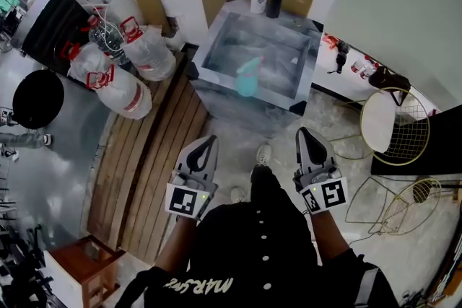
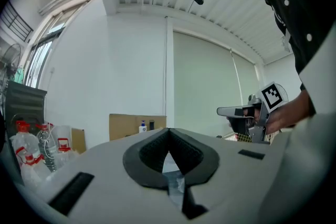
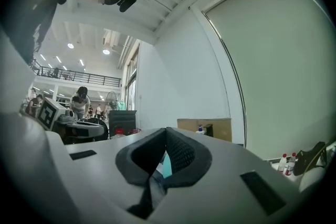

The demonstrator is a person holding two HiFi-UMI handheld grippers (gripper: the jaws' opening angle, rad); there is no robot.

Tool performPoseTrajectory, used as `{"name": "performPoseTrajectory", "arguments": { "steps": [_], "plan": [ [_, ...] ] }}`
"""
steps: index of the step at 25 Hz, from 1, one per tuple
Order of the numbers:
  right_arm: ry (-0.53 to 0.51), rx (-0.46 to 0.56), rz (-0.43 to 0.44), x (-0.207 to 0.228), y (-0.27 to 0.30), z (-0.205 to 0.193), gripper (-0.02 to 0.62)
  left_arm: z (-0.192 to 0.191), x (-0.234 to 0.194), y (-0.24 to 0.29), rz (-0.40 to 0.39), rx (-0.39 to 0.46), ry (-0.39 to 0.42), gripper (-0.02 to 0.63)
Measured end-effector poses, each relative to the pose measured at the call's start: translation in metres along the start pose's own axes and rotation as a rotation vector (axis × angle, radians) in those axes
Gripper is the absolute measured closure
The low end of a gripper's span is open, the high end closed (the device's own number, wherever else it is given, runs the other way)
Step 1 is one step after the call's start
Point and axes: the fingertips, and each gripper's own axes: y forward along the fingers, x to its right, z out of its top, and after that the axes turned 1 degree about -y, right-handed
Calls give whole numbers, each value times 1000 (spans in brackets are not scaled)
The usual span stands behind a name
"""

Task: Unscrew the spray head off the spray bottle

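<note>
pre-grasp | left tongs (image 1: 206,148) closed, empty | right tongs (image 1: 309,141) closed, empty | both level, short of glossy grey desk (image 1: 216,58) | teal plastic spray bottle (image 1: 249,76) probably lying flat, untouched

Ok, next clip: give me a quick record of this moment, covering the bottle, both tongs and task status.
target: teal spray bottle on the table, spray head apparently still on
left tongs: shut, empty, short of the table
right tongs: shut, empty, short of the table
contact with bottle: none
clutter: white pump bottle at the table's far edge; water jugs on the floor, left
task status: unscrewing not yet begun
</note>
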Motion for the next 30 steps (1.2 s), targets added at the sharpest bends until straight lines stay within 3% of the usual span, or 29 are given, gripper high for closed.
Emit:
{"name": "performPoseTrajectory", "arguments": {
  "steps": [15, 30],
  "plan": [
    [17, 24, 93, 79, 109, 12, 583, 16, -54, 113, 70, 8, 16, 592],
    [18, 11, 232, 134, 173, 17, 583, 28, -94, 177, 196, 14, 49, 592]
  ]
}}
